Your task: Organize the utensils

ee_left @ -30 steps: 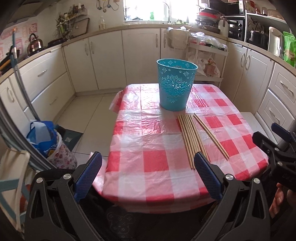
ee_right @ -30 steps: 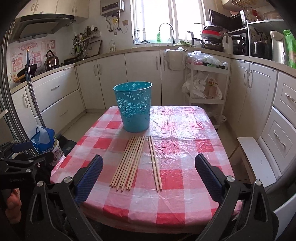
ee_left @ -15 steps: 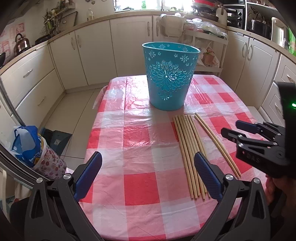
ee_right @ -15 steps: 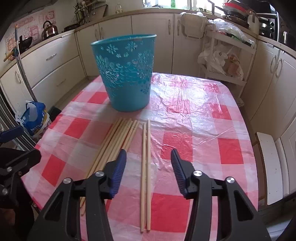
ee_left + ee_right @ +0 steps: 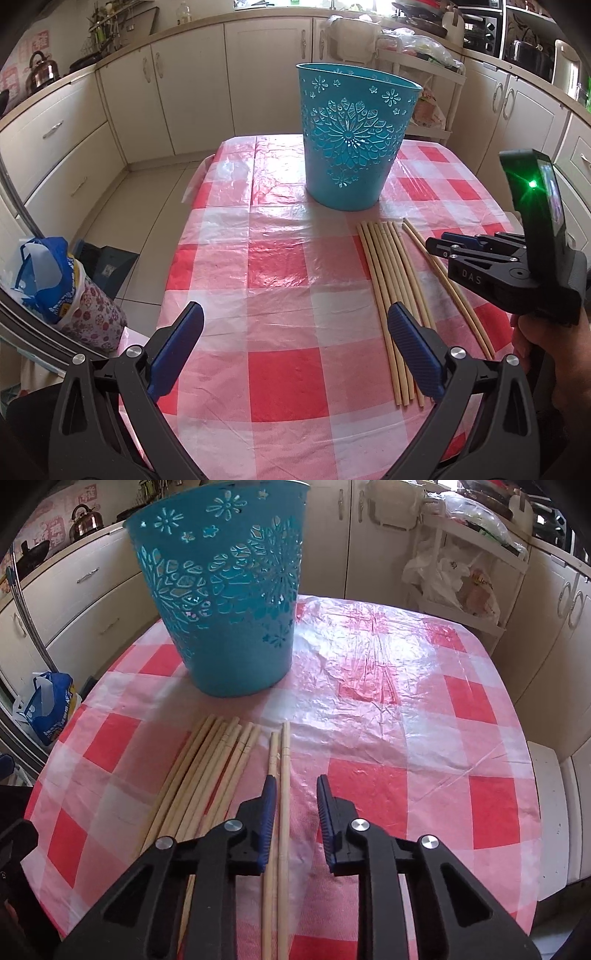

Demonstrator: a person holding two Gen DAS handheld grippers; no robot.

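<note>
The right hand-held gripper (image 5: 295, 794) is closing around 1 chopstick (image 5: 284, 775), not yet gripping; near the blue basket (image 5: 229, 602) all chopsticks remain out.

Left wrist view: from higher, looking down along the table (image 5: 280, 288), bucket (image 5: 351, 147) at upper centre. Right wrist view: much nearer, low over the chopsticks (image 5: 207, 775). Shared: bucket, chopsticks, tablecloth.
</note>
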